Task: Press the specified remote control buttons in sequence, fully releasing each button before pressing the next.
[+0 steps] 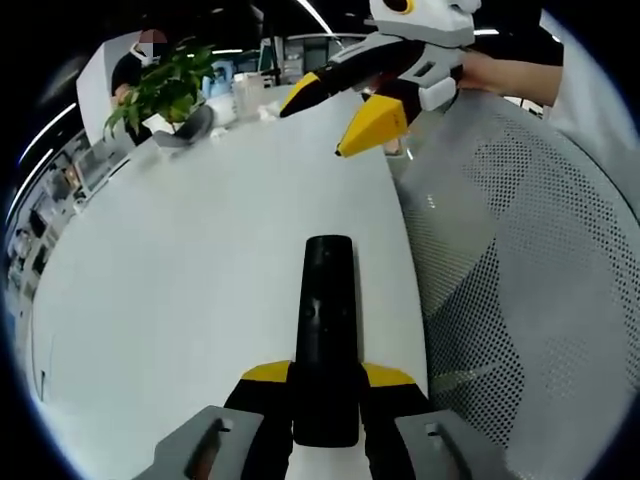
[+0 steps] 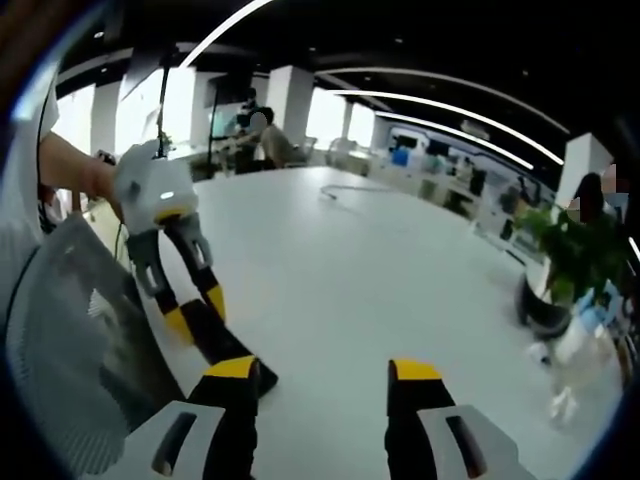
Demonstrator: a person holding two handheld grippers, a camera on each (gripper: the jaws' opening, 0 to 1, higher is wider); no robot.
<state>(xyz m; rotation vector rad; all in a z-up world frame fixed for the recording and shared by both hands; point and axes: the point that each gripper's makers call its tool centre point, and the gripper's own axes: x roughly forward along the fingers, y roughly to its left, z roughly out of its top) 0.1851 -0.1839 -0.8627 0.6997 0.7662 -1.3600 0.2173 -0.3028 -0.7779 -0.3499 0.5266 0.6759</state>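
White table | left hand-held gripper clamps remote | right hand-held gripper spread, holding nothing

No text, label, brand or number can be read anywhere; the black remote control clamped between the left gripper's yellow-tipped fingers shows no legible button markings

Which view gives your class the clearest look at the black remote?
The left gripper view: the remote runs lengthwise up the middle, clamped between the left gripper jaws. In the right gripper view it is a dark sliver, mostly hidden.
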